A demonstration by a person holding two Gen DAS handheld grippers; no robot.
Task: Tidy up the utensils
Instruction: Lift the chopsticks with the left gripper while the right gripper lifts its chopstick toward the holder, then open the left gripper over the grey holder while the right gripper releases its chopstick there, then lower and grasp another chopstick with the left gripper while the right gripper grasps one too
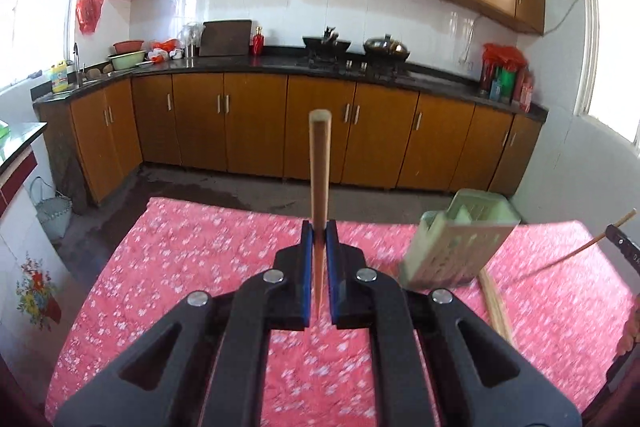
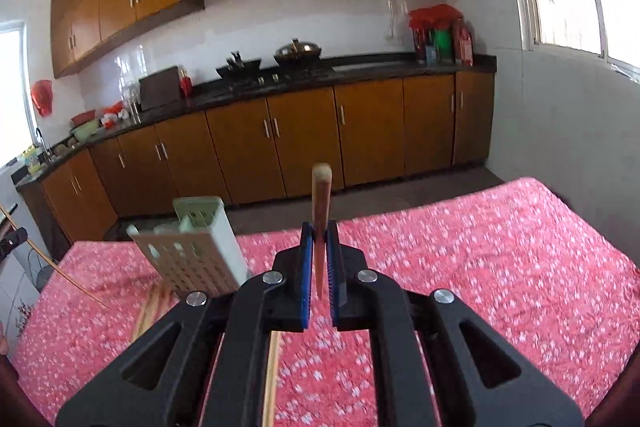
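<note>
We look over a bench [image 1: 180, 247] covered in a red flowered cloth, with the kitchen cabinets far behind it. On the cloth a pale green perforated utensil holder [image 1: 456, 239] stands tilted, right of centre in the left view and left of centre in the right view; its compartments look empty as far as we can see, though motion blur hides detail. Just beside its near foot lies a loose bundle of chopsticks [image 1: 496, 303] on the cloth, so most of the sorting appears still ahead of us. Our left gripper [image 1: 319, 269] has its jaws closed narrow on one chopstick [image 1: 319, 167], which sticks up and away from us, clear of the bench. Our right gripper [image 2: 319, 269] pinches a second chopstick [image 2: 321, 199] the same way. Neither stick is over the holder yet; we judge that both must next be carried to it and dropped into a compartment.
</note>
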